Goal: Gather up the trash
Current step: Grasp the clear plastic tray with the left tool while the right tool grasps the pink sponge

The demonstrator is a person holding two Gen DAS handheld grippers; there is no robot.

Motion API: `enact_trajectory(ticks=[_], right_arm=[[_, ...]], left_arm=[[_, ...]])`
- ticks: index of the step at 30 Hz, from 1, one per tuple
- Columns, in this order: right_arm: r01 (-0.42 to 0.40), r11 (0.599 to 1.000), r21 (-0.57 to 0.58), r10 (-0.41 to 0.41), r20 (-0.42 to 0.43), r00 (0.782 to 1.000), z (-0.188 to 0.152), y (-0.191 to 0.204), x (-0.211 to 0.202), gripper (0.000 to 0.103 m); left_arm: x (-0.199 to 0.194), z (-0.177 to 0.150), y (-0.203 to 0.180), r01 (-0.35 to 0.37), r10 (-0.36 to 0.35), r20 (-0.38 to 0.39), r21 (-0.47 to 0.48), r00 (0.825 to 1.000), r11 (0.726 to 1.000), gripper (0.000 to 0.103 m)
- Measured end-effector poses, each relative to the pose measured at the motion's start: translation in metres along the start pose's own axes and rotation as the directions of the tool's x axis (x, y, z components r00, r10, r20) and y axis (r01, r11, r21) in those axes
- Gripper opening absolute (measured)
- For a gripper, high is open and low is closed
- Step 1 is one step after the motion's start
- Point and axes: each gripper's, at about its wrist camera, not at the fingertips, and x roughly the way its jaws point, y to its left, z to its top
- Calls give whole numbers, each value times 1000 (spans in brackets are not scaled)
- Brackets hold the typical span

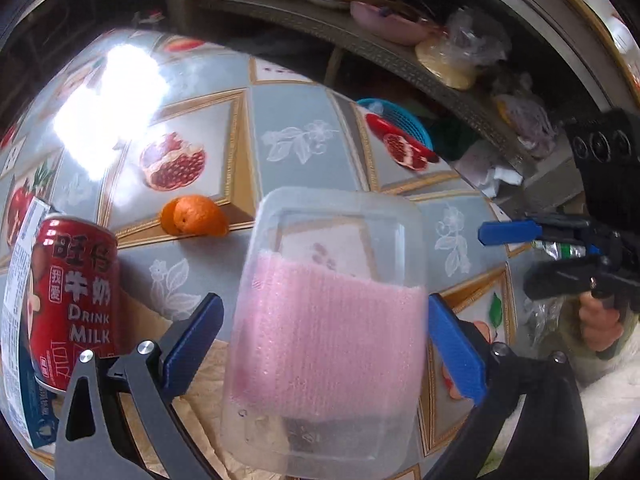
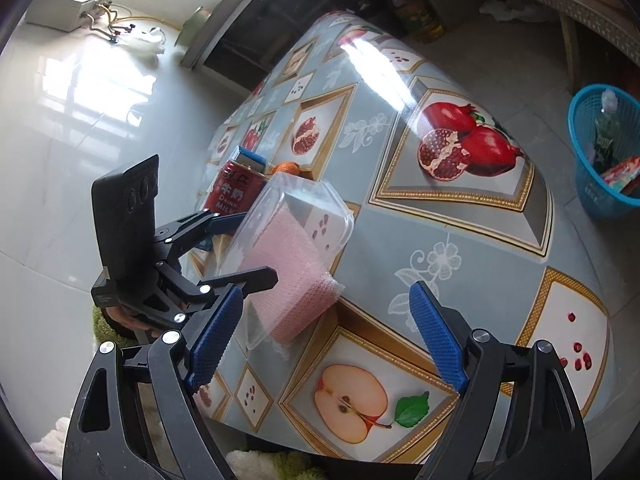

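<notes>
Left hand-held gripper (image 1: pixel 324 344) spread wide, straddling clear plastic box with pink foam sheet (image 1: pixel 332 320) on patterned desk (image 1: pixel 296 136), lined up for pickup. Right hand-held gripper (image 2: pixel 326 340) open, empty. Farther left: red milk can (image 1: pixel 76 300), orange peel (image 1: pixel 194 216). Far right on floor: blue mesh basket (image 2: pixel 600 152), likely the trash destination.

Left hand-held gripper (image 1: pixel 324 344) is tipped steeply down with jaws spread wide. Right hand-held gripper (image 2: pixel 324 340) angles down at lower frame, jaws apart, nothing gripped.

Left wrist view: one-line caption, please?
Open left gripper straddles clear plastic box holding pink foam, red milk can alongside.
</notes>
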Motion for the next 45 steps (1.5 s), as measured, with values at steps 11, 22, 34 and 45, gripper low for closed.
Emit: enact_trajectory(ticks=[11,22,34,45], right_arm=[[-37,999,33,37,1,999,-1,-10,-9,82],[1,986,-165,-1,-1,1000,9,16,-10,82],[140,681,-719,-248,-47,968,0,110,80,85],[188,736,-651,-344,-119,932,-2,86,96,79]], left_arm=[[-21,-6,11,79,-69,73,-136,995,988,85],[-114,-71,4,125,21,395,-340,918,932,84],[-119,-177,-10,-30,298,326,-628,897,777,85],[-91,-182,-30,-13,290,326,-643,900,766,85]])
